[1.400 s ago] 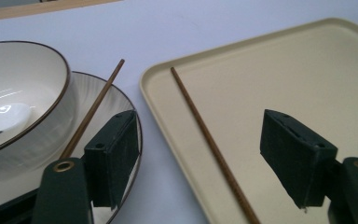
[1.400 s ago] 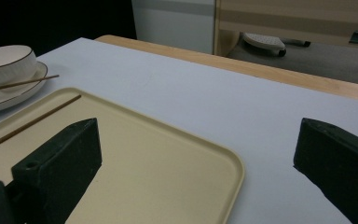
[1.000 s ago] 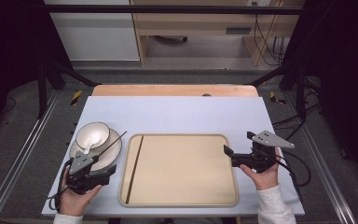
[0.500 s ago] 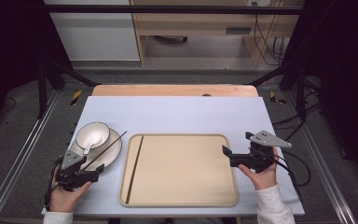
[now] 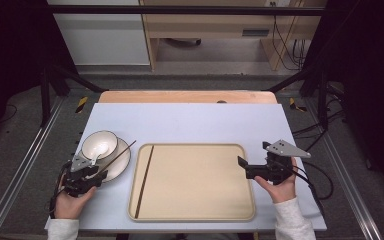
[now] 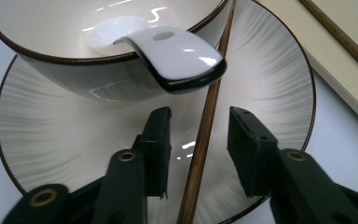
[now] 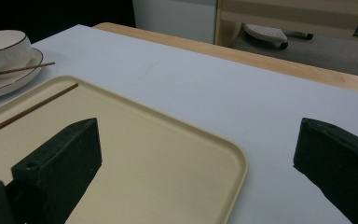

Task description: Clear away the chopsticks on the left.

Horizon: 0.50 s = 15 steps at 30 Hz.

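From the high view, my left gripper [image 5: 97,175] sits at the plate's [image 5: 120,162] seven o'clock edge, because the chopstick [image 5: 121,150] lying across that plate is what I am after; its far tip points toward two o'clock, off the rim toward the tray [image 5: 195,182]. A second chopstick [image 5: 144,180] already lies along the tray's nine o'clock side. My right gripper [image 5: 242,167] waits at the tray's three o'clock rim.

In the left gripper view, the chopstick [image 6: 205,135] runs between my jaws, which have just been closing but stand clear of it on both sides, so nothing is gripped yet. The spoon [image 6: 168,56] hangs over the bowl [image 6: 74,70] at twelve o'clock.

In the right gripper view, my jaws stand wide apart, holding nothing, over the tray corner [image 7: 228,158]
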### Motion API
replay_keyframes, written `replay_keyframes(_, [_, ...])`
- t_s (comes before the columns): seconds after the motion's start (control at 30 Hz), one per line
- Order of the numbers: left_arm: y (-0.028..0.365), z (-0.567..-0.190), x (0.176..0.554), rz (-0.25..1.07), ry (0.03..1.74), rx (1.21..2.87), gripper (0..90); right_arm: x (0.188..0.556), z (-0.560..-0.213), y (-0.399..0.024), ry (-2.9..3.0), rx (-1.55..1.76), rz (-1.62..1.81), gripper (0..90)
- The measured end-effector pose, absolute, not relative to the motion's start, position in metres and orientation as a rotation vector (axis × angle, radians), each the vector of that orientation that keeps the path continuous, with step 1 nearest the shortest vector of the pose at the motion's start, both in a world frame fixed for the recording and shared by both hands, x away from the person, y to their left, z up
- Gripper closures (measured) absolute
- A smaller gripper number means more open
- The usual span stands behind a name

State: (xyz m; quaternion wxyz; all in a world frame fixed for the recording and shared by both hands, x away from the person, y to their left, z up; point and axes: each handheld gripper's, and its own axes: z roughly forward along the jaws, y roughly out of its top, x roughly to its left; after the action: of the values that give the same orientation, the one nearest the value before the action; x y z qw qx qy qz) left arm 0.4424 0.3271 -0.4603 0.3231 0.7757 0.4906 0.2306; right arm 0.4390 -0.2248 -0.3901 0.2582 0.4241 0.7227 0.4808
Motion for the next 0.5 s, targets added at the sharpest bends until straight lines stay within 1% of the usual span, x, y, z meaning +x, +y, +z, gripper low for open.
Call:
replay_keyframes(0.17, [0.3273,-0.4593,0.4415,0.587,1.273,2.053,72.5,0.4389,-0.3900,-0.2249,1.957,1.152,1.303,1.2])
replay_keyframes(0.2, [0.3270,-0.4592,0.4414,0.588,1.271,2.055,72.5,0.4389,-0.3900,-0.2249,1.957,1.152,1.303,1.2])
replay_keyframes(0.4, [0.3244,-0.4584,0.4406,0.574,1.256,2.076,79.2,0.4390,-0.3903,-0.2250,1.960,1.150,1.300,1.3])
replay_keyframes(0.5, [0.3226,-0.4581,0.4403,0.575,1.240,2.087,83.8,0.4390,-0.3902,-0.2250,1.960,1.150,1.301,1.3])
